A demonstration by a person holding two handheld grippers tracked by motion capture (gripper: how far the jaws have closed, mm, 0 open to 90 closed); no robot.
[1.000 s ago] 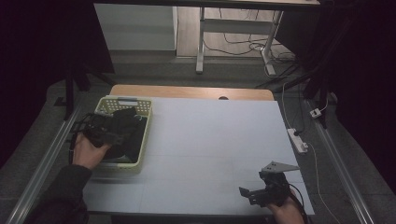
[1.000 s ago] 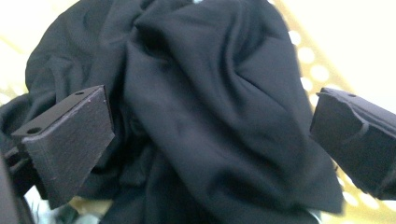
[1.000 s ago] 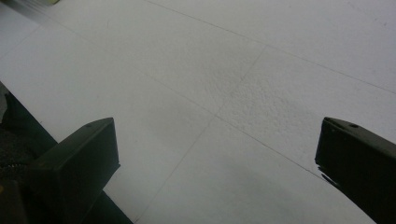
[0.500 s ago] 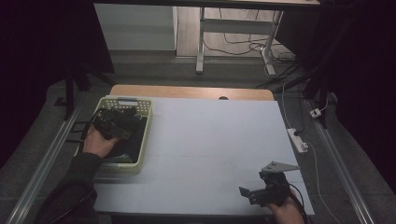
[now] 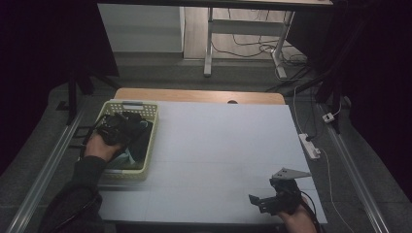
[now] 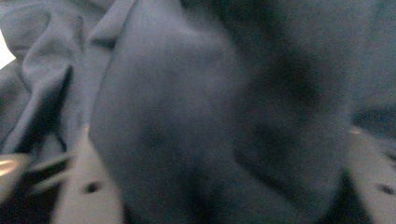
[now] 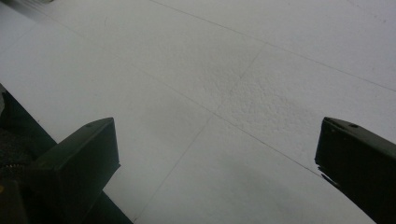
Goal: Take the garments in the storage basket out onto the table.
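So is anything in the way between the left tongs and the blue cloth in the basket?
No. The left tongs are down inside the yellow basket, their jaws just closing, right up against the blue cloth, with nothing visible between.

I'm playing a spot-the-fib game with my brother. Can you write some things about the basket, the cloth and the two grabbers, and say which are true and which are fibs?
1. The left gripper is down inside the yellow basket. True.
2. The basket stands at the right end of the white table. False: it stands at the left end.
3. Dark blue cloth lies right in front of the left gripper's camera. True.
4. The right gripper holds a piece of cloth. False: its jaws stand wide apart over bare table, with nothing between them.
5. The right gripper is near the table's front right corner. True.
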